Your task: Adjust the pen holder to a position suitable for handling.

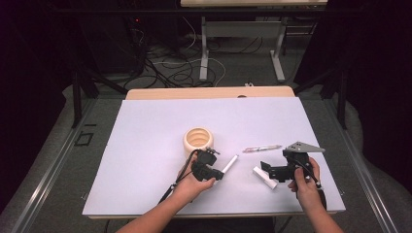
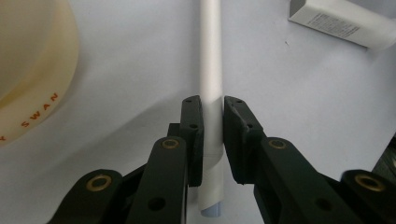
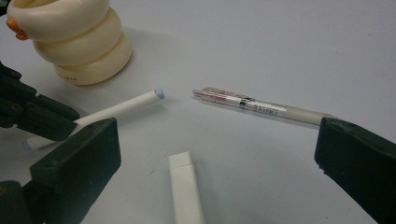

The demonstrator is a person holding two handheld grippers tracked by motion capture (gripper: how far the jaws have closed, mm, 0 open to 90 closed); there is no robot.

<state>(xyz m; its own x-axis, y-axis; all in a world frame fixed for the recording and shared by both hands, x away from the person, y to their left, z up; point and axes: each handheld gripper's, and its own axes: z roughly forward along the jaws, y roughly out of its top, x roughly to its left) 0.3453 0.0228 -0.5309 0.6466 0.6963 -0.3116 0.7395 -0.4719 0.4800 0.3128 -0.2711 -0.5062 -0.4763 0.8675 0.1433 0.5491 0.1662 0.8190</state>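
My left gripper (image 2: 213, 126) is shut on a white stick (image 2: 210, 70) with a pale blue tip, gripping it near one end as it lies on the white sheet. In the high view that gripper (image 1: 216, 173) sits just in front of a cream ribbed holder (image 1: 199, 140), and the stick (image 1: 232, 162) points away to the right. My right gripper (image 3: 217, 140) stands wide open, with a small white box (image 3: 186, 186) lying between its jaws and touching neither. In the high view the right gripper (image 1: 268, 171) hovers at the box (image 1: 257, 172).
A clear pen (image 1: 262, 148) with a grey grip lies beyond the right gripper, seen closer as the pen (image 3: 261, 107). The cream holder (image 3: 74, 37) carries orange lettering. The white sheet (image 1: 160, 121) covers the table, with floor cables and desk legs behind.
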